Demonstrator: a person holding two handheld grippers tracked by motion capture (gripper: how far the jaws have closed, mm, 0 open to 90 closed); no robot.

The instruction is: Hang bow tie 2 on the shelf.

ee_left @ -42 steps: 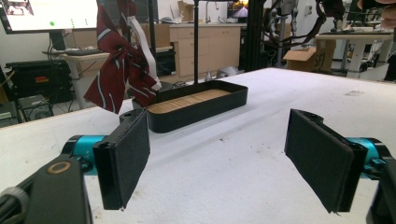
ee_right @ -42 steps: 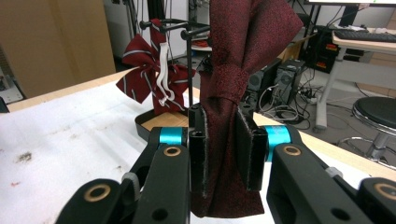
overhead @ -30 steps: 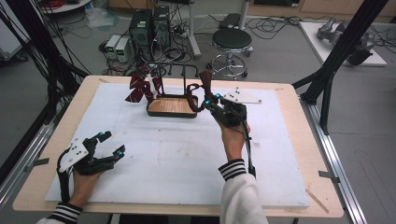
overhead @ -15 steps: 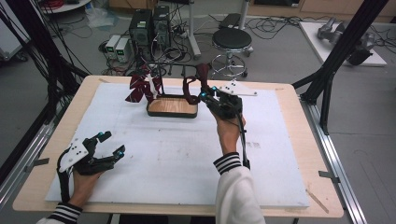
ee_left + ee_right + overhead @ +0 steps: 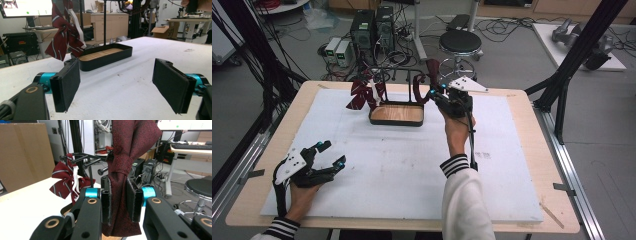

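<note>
Your left gripper (image 5: 323,159) rests low over the near left part of the counter (image 5: 522,200), on the white sheet, with its fingers (image 5: 65,83) spread wide and nothing between them. Farther off, your right gripper (image 5: 438,93) is up at the right end of the black stand, its fingers (image 5: 133,202) pinched tight on the dark red tie (image 5: 126,170), which hangs down between them. Just beyond the left gripper's reach sits the black tray with a wooden floor (image 5: 396,114). On the stand's left side hangs a striped red bow tie (image 5: 361,95).
</note>
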